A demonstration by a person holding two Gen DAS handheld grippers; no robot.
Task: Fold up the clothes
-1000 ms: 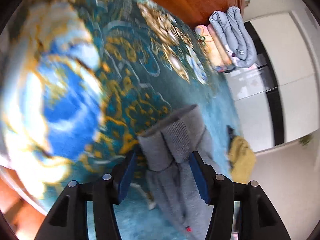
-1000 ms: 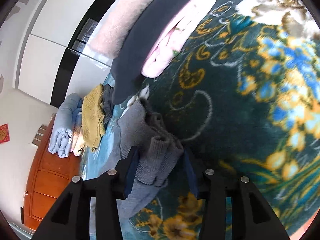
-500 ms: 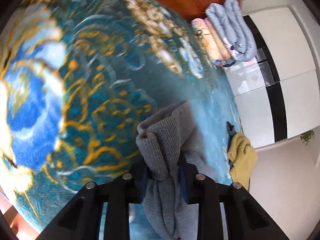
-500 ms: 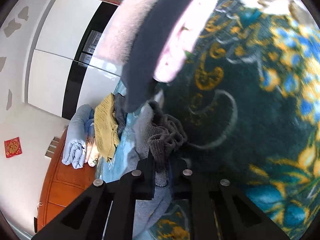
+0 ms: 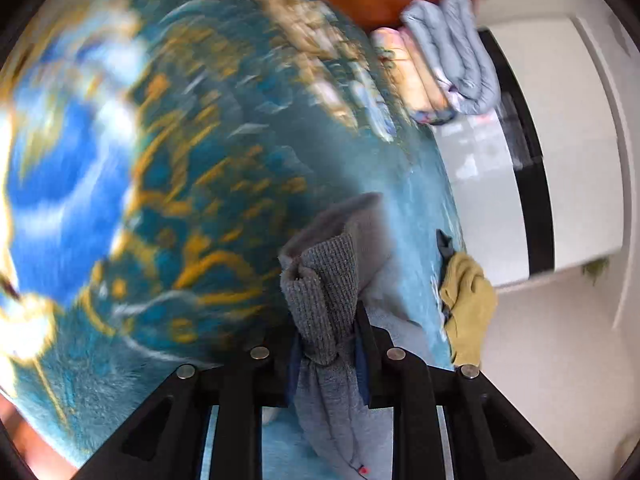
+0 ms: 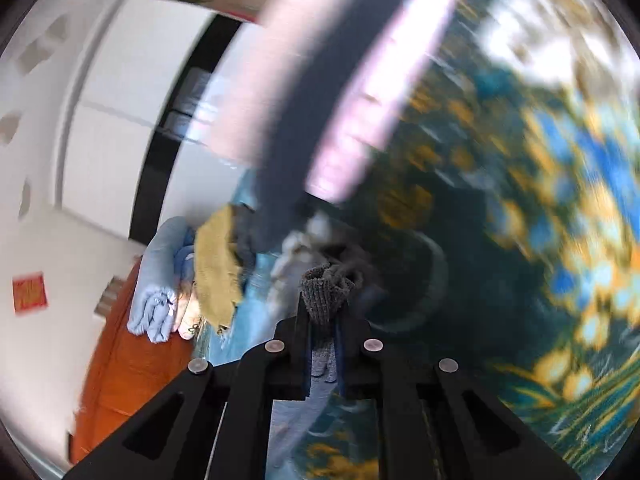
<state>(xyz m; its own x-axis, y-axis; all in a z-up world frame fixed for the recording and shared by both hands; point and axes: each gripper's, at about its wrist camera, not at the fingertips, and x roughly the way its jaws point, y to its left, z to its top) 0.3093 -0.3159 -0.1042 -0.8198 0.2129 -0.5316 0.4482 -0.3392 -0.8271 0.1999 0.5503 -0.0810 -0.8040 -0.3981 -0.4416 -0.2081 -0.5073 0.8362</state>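
- Because it is soft, limp knit, the grey sweater (image 5: 324,292) will likely sag between grips; ribbed edges suit holding.
- It lies bunched on the patterned bed cover (image 5: 168,208).
- The left gripper (image 5: 326,344) and the right gripper (image 6: 322,334) have just closed, each pinching a fold.
- A mustard garment (image 5: 466,304) sits at three o'clock.

The patterned blanket (image 5: 160,200) smears with motion blur; in the right view, hanging pink and dark cloth (image 6: 320,80) is smeared too.
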